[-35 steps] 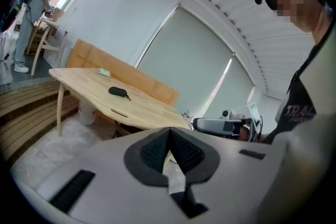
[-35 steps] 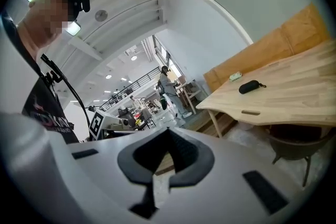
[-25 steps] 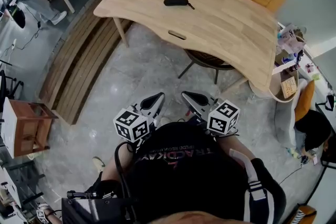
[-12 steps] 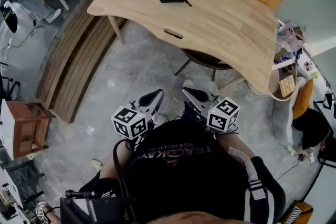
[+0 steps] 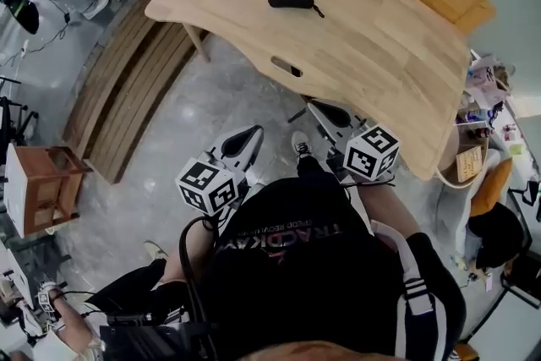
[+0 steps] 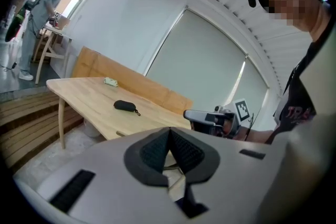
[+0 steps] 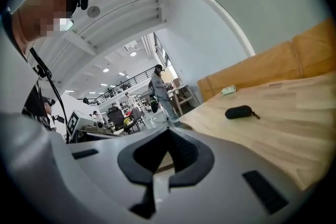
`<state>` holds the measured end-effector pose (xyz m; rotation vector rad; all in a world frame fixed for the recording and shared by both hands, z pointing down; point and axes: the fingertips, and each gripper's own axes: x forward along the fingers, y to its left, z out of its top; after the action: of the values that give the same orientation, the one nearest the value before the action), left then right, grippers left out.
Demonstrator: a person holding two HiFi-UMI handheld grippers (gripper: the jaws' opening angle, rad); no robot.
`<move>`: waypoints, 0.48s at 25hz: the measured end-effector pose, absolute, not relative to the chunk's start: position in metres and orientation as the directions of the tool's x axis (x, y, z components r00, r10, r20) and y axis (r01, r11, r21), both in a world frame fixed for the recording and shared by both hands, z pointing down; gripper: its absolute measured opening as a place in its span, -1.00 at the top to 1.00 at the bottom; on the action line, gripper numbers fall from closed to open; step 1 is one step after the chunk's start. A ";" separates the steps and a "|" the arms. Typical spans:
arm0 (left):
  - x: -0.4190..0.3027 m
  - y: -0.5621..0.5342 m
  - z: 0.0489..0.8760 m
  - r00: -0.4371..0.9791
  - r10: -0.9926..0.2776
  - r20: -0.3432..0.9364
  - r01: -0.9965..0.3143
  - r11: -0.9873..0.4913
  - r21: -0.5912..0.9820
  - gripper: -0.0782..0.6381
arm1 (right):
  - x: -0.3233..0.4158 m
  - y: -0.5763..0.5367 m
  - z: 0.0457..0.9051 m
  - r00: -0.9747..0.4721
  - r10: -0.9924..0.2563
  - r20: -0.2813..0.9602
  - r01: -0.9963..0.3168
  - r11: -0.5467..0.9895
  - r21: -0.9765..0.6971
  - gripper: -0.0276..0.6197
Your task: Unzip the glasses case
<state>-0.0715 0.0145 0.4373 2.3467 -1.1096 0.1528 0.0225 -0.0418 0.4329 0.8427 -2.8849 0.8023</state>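
Left hand-held gripper and right hand-held gripper face table, closed.

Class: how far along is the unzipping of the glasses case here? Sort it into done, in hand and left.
Done: nothing; the case lies closed and untouched on the table. In hand: the left tongs and right tongs are shut and empty, held over the floor short of the table. Left: reach the case, steady it and draw the zip pull round.
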 end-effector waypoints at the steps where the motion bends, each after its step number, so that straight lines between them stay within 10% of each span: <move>1: -0.070 0.004 0.438 0.649 -0.689 0.322 -0.751 -0.511 0.419 0.75 | 0.025 -0.060 0.434 -0.851 -0.496 0.173 -0.515 0.723 -0.459 0.87; 12: -0.051 -0.092 0.455 0.605 -0.703 0.375 -0.781 -0.429 0.454 0.75 | 0.054 -0.231 0.470 -0.832 -0.498 0.246 -0.554 0.725 -0.409 0.87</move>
<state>-0.0508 -0.0920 0.4547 2.2338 -1.1661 0.1702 0.0538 -0.2315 0.4703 0.8594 -2.8059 0.7240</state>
